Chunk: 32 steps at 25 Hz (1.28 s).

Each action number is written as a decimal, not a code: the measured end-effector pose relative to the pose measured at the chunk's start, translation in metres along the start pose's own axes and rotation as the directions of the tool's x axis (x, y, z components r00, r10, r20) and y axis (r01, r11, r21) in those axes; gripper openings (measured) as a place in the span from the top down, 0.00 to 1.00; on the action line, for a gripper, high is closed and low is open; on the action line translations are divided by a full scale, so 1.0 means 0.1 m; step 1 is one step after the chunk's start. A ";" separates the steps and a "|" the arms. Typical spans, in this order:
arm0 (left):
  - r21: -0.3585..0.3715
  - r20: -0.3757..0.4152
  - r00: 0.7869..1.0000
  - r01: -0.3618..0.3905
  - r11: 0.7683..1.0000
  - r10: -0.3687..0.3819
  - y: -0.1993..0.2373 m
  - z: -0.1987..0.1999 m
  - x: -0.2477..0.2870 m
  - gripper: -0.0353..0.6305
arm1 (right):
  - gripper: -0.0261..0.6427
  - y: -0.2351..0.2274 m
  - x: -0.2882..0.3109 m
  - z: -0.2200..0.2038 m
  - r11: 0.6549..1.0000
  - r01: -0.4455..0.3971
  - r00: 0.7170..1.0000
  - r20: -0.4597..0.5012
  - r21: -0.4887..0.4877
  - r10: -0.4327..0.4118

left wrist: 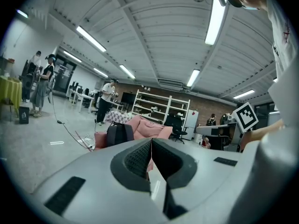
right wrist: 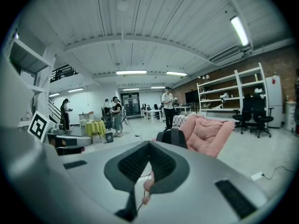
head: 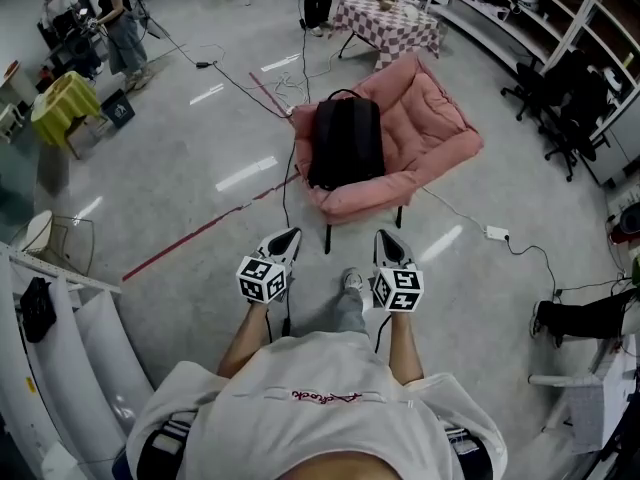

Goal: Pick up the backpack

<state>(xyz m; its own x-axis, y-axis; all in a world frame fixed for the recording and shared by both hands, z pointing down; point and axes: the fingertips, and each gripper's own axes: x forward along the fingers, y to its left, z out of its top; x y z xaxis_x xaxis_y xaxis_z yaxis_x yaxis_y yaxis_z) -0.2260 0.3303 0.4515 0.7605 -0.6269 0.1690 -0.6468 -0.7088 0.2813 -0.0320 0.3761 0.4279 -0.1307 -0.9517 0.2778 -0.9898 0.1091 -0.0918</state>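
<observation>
Head view with both gripper views. The black backpack (head: pixel 346 143) rested on the seat of a pink cushioned chair (head: pixel 440 118) that stood on the grey floor (head: pixel 190 168), at 12 o'clock from the person and well apart from both grippers. The left gripper (head: pixel 289 234) and right gripper (head: pixel 386 236) were held side by side above the floor, both pointing toward 12 o'clock. Each gripper's jaws were pressed together with nothing between them. Beyond each closed pair, the gripper views showed the backpack on the chair. A bench with a chequered cloth (head: pixel 390 23) stood past the chair at 1 o'clock. A red floor line (head: pixel 200 230) ran at 10 o'clock.
</observation>
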 end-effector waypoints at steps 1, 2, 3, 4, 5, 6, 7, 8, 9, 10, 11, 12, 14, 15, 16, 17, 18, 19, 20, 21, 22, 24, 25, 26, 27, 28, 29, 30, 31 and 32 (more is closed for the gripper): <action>0.002 0.002 1.000 -0.003 1.000 0.003 0.02 0.01 0.04 0.93 | 0.93 -0.03 0.05 0.01 1.000 -0.003 1.000 0.002 0.000 0.003; 0.005 0.003 1.000 -0.005 1.000 0.005 0.05 0.03 0.09 0.93 | 0.93 -0.05 0.10 0.02 1.000 -0.006 1.000 0.003 0.000 0.006; 0.006 0.004 1.000 -0.009 1.000 0.008 0.07 0.05 0.14 0.93 | 0.93 -0.07 0.15 0.03 1.000 -0.010 1.000 0.003 0.000 0.010; 0.007 0.003 1.000 -0.012 1.000 0.012 0.10 0.07 0.20 0.93 | 0.93 -0.10 0.21 0.05 1.000 -0.014 1.000 0.002 0.000 0.014; 0.006 0.002 1.000 -0.015 1.000 0.015 0.12 0.09 0.25 0.93 | 0.93 -0.13 0.26 0.06 1.000 -0.019 1.000 0.000 -0.001 0.019; 0.006 0.002 1.000 -0.018 1.000 0.018 0.13 0.11 0.31 0.93 | 0.93 -0.16 0.32 0.08 1.000 -0.024 1.000 -0.002 -0.005 0.024; 0.008 0.005 1.000 -0.021 1.000 0.020 0.16 0.15 0.38 0.93 | 0.93 -0.20 0.39 0.11 1.000 -0.030 1.000 -0.002 -0.011 0.030; 0.010 0.011 1.000 -0.025 1.000 0.025 0.20 0.19 0.46 0.93 | 0.93 -0.23 0.48 0.16 0.999 -0.036 0.999 0.002 -0.017 0.036; 0.013 0.015 0.999 -0.031 0.999 0.030 0.26 0.24 0.54 0.93 | 0.93 -0.27 0.57 0.21 0.999 -0.042 0.999 0.006 -0.021 0.043; 0.015 0.017 0.999 -0.038 0.999 0.037 0.31 0.28 0.61 0.93 | 0.93 -0.30 0.67 0.25 0.999 -0.049 0.999 0.010 -0.022 0.049; 0.017 0.017 0.999 -0.044 0.999 0.044 0.36 0.32 0.69 0.93 | 0.93 -0.34 0.76 0.28 0.998 -0.055 0.998 0.012 -0.021 0.055; 0.018 0.017 0.999 -0.049 0.999 0.049 0.40 0.36 0.77 0.93 | 0.93 -0.39 0.85 0.31 0.998 -0.059 0.998 0.012 -0.019 0.060; 0.019 0.016 0.998 -0.058 0.998 0.058 0.44 0.43 0.94 0.93 | 0.93 -0.50 1.00 0.38 0.997 -0.069 0.998 0.012 -0.019 0.069; 0.018 0.015 0.998 -0.063 0.998 0.063 0.46 0.46 1.02 0.93 | 0.93 -0.55 1.07 0.42 0.997 -0.076 0.997 0.010 -0.019 0.076; 0.016 0.014 0.998 -0.069 0.997 0.069 0.48 0.49 1.09 0.93 | 0.93 -0.60 1.14 0.45 0.996 -0.083 0.997 0.008 -0.019 0.083; 0.014 0.013 0.997 -0.075 0.997 0.075 0.50 0.51 1.17 0.93 | 0.93 -0.65 1.21 0.48 0.996 -0.089 0.996 0.006 -0.020 0.089; 0.011 0.012 0.997 -0.081 0.997 0.081 0.52 0.54 1.25 0.93 | 0.93 -0.71 1.28 0.50 0.995 -0.095 0.995 0.005 -0.021 0.095; 0.009 0.011 0.996 -0.086 0.996 0.086 0.54 0.56 1.35 0.93 | 0.93 -0.78 1.35 0.54 0.995 -0.101 0.995 0.004 -0.023 0.101; 0.008 0.010 0.996 -0.090 0.996 0.090 0.55 0.59 1.44 0.93 | 0.93 -0.84 1.43 0.57 0.994 -0.107 0.994 0.003 -0.025 0.107; 0.008 0.010 0.996 -0.093 0.996 0.093 0.56 0.62 1.54 0.93 | 0.93 -0.90 1.50 0.61 0.993 -0.115 0.993 0.001 -0.028 0.115; 0.008 0.009 0.995 -0.097 0.995 0.097 0.57 0.65 1.63 0.93 | 0.93 -0.96 1.57 0.65 0.992 -0.123 0.992 -0.001 -0.031 0.123; 0.006 0.008 0.994 -0.106 0.994 0.106 0.58 0.70 1.82 0.93 | 0.93 -1.08 1.70 0.73 0.990 -0.138 0.990 -0.005 -0.038 0.138; 0.004 0.009 0.994 -0.110 0.994 0.110 0.58 0.73 1.91 0.93 | 0.93 -1.14 1.77 0.76 0.989 -0.145 0.989 -0.007 -0.041 0.145; 0.003 0.009 0.994 -0.113 0.994 0.113 0.58 0.76 2.01 0.93 | 0.93 -1.21 1.84 0.79 0.987 -0.151 0.988 -0.010 -0.045 0.151; 0.003 0.008 0.993 -0.115 0.993 0.115 0.57 0.78 2.11 0.93 | 0.93 -1.28 1.91 0.82 0.986 -0.158 0.987 -0.014 -0.048 0.158; 0.003 0.006 0.993 -0.117 0.993 0.117 0.56 0.80 2.22 0.93 | 0.93 -1.35 1.98 0.84 0.985 -0.165 0.986 -0.017 -0.050 0.165; 0.004 0.003 0.993 -0.119 0.993 0.119 0.55 0.81 2.32 0.93 | 0.93 -1.42 2.05 0.86 0.984 -0.172 0.985 -0.020 -0.050 0.171; 0.004 0.002 0.992 -0.123 0.992 0.123 0.55 0.83 2.42 0.93 | 0.93 -1.50 2.12 0.88 0.983 -0.179 0.984 -0.021 -0.049 0.178; 0.006 0.002 0.992 -0.127 0.992 0.127 0.55 0.85 2.52 0.93 | 0.93 -1.58 2.18 0.89 0.982 -0.185 0.983 -0.023 -0.047 0.184; 0.009 0.002 0.991 -0.132 0.991 0.132 0.56 0.86 2.61 0.93 | 0.93 -1.65 2.25 0.90 0.981 -0.191 0.982 -0.024 -0.046 0.190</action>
<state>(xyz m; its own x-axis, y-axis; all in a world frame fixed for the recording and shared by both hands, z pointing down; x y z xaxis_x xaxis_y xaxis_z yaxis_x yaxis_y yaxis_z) -0.0687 0.0992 0.4297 0.6681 -0.7159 0.2030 -0.7424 -0.6225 0.2478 0.1070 0.1184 0.4192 -0.3176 -0.9065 0.2783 -0.9482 0.3017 -0.0993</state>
